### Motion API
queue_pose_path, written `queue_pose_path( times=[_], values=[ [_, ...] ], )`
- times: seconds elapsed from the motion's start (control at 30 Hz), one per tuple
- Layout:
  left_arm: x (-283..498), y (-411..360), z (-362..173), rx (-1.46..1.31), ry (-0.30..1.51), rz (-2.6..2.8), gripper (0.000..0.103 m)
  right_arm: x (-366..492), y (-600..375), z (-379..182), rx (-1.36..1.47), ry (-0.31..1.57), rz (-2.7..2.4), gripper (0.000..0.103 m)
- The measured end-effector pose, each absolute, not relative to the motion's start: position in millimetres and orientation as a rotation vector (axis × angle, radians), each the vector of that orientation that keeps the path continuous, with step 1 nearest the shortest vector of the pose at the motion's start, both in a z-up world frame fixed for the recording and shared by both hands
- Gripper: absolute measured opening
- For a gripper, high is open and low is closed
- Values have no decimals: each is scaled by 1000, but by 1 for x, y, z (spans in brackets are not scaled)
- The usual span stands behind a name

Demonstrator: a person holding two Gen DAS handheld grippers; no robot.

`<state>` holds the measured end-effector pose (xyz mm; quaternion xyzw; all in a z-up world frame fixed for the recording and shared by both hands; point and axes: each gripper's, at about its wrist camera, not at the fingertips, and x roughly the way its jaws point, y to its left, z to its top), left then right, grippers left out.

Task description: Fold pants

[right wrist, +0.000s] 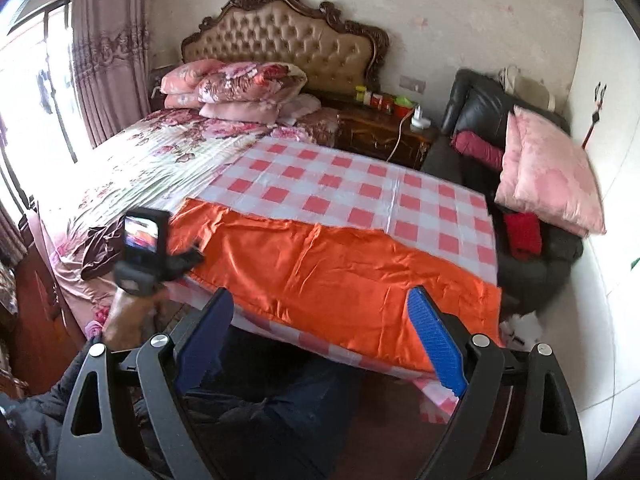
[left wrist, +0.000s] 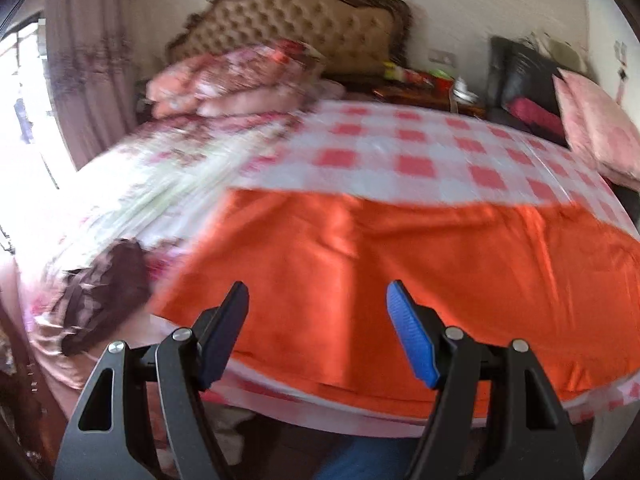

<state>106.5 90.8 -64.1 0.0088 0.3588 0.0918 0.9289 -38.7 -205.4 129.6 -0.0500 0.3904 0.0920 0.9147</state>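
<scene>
Lying flat across the near end of the bed, the orange pants (right wrist: 332, 276) show a glossy satin sheen with soft creases, folded into a long band that runs from nine o'clock to four o'clock in the right wrist view. Under them is a pink-and-white checked cloth (right wrist: 352, 188), smooth and plasticky, whose edge hangs over the bed's near side.

Both grippers hang in the air above the near edge, touching nothing. The left gripper (left wrist: 318, 336) has its jaws spread apart with nothing between them, as does the right gripper (right wrist: 320, 340); each carries ribbed blue pads. In the right wrist view, the left hand (right wrist: 128, 312) shows at eight o'clock, grasping its tool beside the pants' left end.

Beyond the checked cloth, at eleven o'clock, a floral bedsheet (right wrist: 152, 160) covers the rest of the bed, with a crumpled dark maroon cloth (right wrist: 104, 248) at nine o'clock. Puffy floral pillows (right wrist: 236, 88) are stacked against a tufted tan headboard (right wrist: 284, 40) with a carved dark frame. At one o'clock stands a dark wooden nightstand (right wrist: 376, 132) bearing small bottles. A black leather armchair (right wrist: 480, 108) at two o'clock holds a pale pink cushion (right wrist: 552, 176).
</scene>
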Motion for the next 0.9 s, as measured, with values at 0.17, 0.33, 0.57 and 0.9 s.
queue_pose_path(
  times=[0.17,0.33,0.57,0.9],
  values=[
    [84,164,-34,-60,666,351,75,-33,-184,133,-106,781,254,86],
    [75,208,-42,-123,671,379,75,-21,-155,129,-129,802,315,86],
    [91,199,-85,-162,704,213,74,21,-91,110,-215,852,361,86],
    [76,225,-126,-111,650,20,32,115,-41,-40,-312,779,329,84]
  ],
)
